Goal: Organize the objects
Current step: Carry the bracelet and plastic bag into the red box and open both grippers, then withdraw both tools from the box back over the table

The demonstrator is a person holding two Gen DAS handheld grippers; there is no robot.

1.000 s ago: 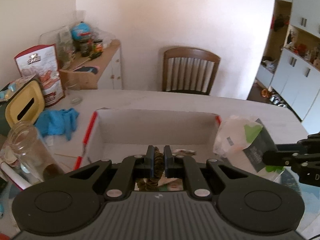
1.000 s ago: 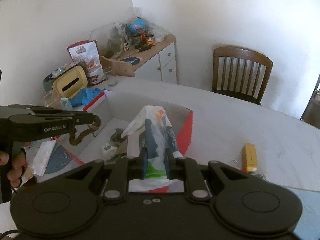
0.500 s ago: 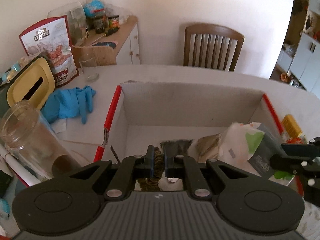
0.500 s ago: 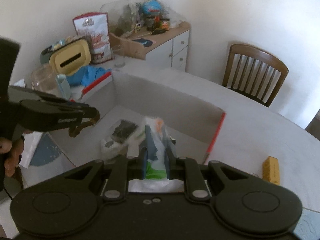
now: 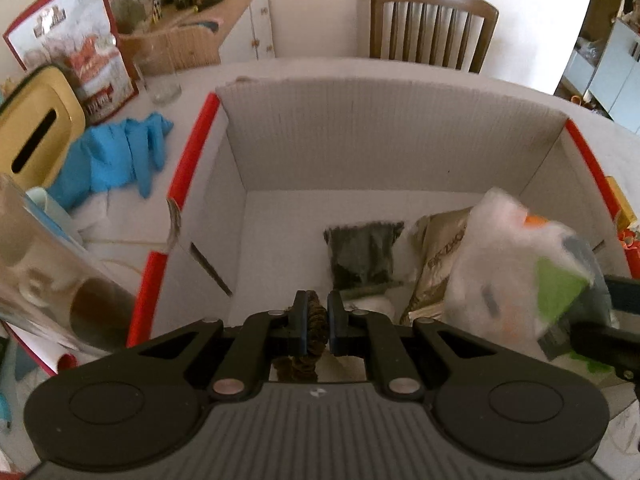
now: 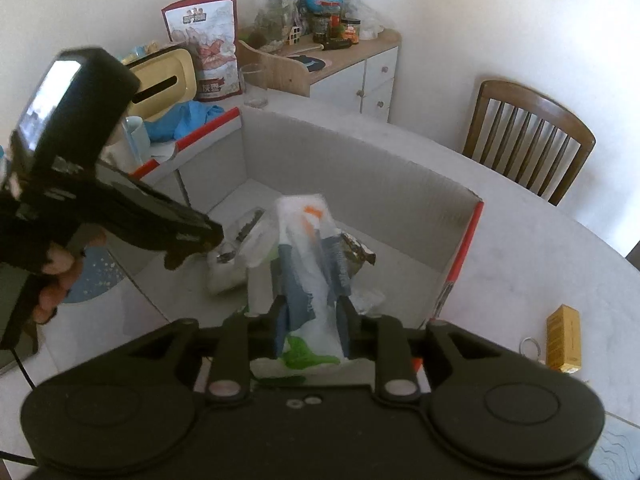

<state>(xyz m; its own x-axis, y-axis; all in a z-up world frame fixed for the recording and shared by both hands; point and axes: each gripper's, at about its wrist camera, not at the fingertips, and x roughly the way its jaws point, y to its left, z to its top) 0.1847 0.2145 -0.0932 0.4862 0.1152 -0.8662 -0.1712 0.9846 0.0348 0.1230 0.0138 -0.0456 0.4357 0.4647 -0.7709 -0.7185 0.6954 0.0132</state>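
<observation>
An open cardboard box with red edges stands on the table; it also shows in the right wrist view. My left gripper is shut on a brown scrunchie over the box's near left part. My right gripper is shut on a white plastic packet with green and orange print, held over the box; the packet also shows in the left wrist view. A dark packet and a tan packet lie on the box floor.
Left of the box are a blue glove, a glass jar, a yellow-lidded container and a red snack bag. A yellow small box lies on the table to the right. A wooden chair stands behind.
Both grippers have moved forward and down over the box. The scrunchie and the white packet stay gripped and are now lower inside the box opening.
</observation>
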